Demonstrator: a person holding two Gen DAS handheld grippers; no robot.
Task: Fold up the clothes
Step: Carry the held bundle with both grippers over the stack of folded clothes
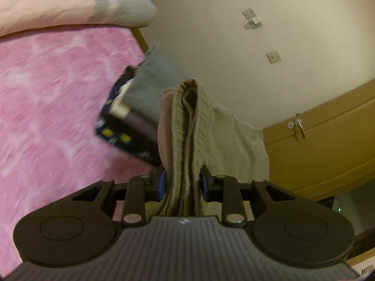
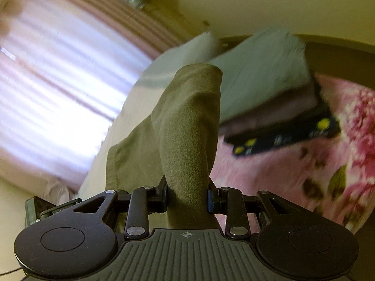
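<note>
My left gripper [image 1: 182, 182] is shut on a folded khaki garment [image 1: 199, 126] and holds it up off the bed, its layered edge standing between the jaws. My right gripper [image 2: 187, 196] is shut on the same khaki garment [image 2: 189, 126], which rises as a thick fold from between the jaws. A stack of folded clothes [image 1: 133, 110] lies on the pink bed cover beyond the garment: grey on top, mauve under it, dark blue with yellow spots at the bottom. The stack also shows in the right wrist view [image 2: 269, 98], right of the garment.
The pink floral bed cover [image 1: 51, 107] spreads left; it also shows in the right wrist view [image 2: 304, 171]. A pink and grey pillow [image 1: 70, 2] lies at the head. A wooden door [image 1: 328, 145] and a wall [image 1: 211, 35] stand right. A bright curtained window [image 2: 58, 82] is on the left.
</note>
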